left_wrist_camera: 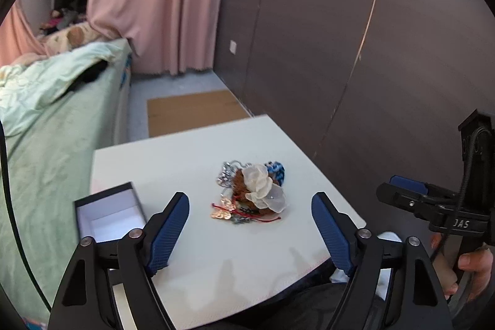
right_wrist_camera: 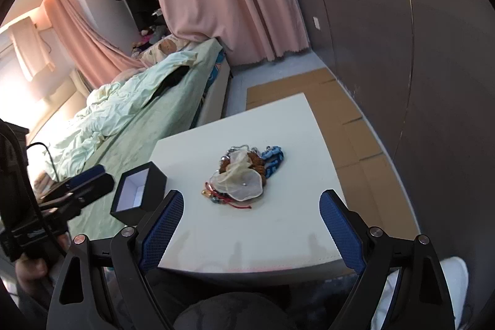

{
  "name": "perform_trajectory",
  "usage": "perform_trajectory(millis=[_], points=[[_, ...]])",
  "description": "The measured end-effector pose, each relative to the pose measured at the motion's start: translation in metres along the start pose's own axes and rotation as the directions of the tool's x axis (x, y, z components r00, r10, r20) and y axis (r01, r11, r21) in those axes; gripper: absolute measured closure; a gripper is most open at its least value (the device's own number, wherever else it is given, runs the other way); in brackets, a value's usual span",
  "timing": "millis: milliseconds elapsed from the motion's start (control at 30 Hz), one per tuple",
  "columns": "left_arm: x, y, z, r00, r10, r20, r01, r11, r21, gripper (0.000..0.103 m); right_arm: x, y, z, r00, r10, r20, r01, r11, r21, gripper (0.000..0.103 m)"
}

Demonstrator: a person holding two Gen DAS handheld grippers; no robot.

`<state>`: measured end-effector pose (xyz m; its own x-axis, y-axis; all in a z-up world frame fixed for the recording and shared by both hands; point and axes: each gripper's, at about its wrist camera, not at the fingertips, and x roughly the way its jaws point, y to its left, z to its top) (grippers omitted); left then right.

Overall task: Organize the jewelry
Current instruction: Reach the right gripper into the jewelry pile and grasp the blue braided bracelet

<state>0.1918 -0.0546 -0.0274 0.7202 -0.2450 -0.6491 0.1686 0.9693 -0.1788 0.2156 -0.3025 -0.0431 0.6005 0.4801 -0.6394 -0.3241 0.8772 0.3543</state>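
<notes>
Jewelry pile (left_wrist_camera: 252, 194), a tangle of bracelets, a blue braided band (left_wrist_camera: 277, 170), a red cord (left_wrist_camera: 263, 217) and a gauzy white flower piece (left_wrist_camera: 264, 187), lies near the middle of the white desk (left_wrist_camera: 173, 156), and we hold both tools short of it over the near edge. Left hand-held gripper (left_wrist_camera: 250, 225) stands wide open with nothing between its blue pads, the pile straight ahead of it and just beyond the fingertips; right hand-held gripper (right_wrist_camera: 250, 221) is likewise spread wide and empty, with the pile ahead and slightly to its left. We judge the heap's long axis to run from the near edge toward the far edge, roughly along the fingers of either tool. The open black jewelry box (left_wrist_camera: 108, 215), white-lined and empty, sits at the desk's left near corner, just beside the left tool's left finger, so we judge the left hand nearer to the box and neither hand clearly nearer to the pile. The right wrist view shows the box (right_wrist_camera: 139, 194) whole and tilted toward us, and the flower's wide translucent petal; the left wrist view alone shows a copper butterfly charm (left_wrist_camera: 221, 211) at the pile's near left.
</notes>
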Motion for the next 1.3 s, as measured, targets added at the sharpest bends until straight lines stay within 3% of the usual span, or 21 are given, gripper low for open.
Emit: perform_trajectory(millis=[367,700,800,900,1000,1300], points=[[0.075,-0.008,0.011,0.985,-0.080,-0.152,0.086,0.996,0.033,0.029,0.042,-0.028,0.009,0.997,0.035,-0.070,-0.029,0.996,0.085,0.017],[0.134,-0.006,0.013,0.963,-0.079,-0.256,0.096,0.994,0.055,0.049,0.076,-0.054,0.007,0.991,0.035,-0.130,-0.011,0.984,0.179,0.021],[0.151,-0.003,0.012,0.955,-0.071,-0.286,0.089,0.995,0.049,0.062,0.086,-0.057,0.010,0.989,0.046,-0.139,-0.016,0.979,0.206,0.023],[0.163,0.000,0.011,0.951,-0.038,-0.306,0.055,0.997,0.050,0.103,0.096,-0.062,0.015,0.987,0.070,-0.146,-0.032,0.968,0.248,0.025],[0.152,0.011,0.016,0.963,-0.067,-0.261,0.068,0.998,-0.007,0.103,0.110,-0.066,0.020,0.982,0.105,-0.157,-0.053,0.952,0.301,0.029],[0.119,0.032,0.034,0.984,-0.054,-0.168,0.041,0.996,-0.081,0.103,0.155,-0.058,0.041,0.971,0.151,-0.187,-0.072,0.925,0.374,0.036]])
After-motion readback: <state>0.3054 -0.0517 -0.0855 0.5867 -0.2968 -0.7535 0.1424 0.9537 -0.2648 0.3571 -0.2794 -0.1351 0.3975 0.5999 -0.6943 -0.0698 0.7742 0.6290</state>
